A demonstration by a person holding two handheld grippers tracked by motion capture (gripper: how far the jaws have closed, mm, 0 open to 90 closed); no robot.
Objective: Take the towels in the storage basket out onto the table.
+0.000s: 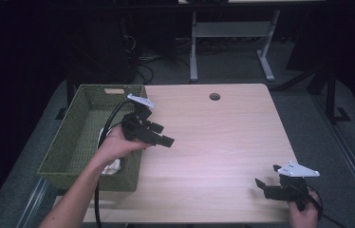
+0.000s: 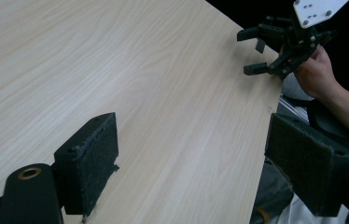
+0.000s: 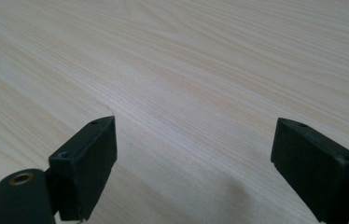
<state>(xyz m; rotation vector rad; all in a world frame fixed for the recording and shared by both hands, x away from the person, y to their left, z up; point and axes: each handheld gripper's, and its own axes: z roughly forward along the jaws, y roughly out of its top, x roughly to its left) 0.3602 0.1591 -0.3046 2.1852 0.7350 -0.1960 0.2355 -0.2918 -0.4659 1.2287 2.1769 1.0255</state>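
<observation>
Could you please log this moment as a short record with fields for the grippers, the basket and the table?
left gripper: open, empty, held above the table beside the basket's right wall
right gripper: open, empty, near the table's front right corner
basket: green woven, on the table's left side, something white inside
table: light wood, round hole near the far edge

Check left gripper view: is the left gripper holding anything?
No, the left gripper has its jaws wide apart with just bare table between them.
</observation>
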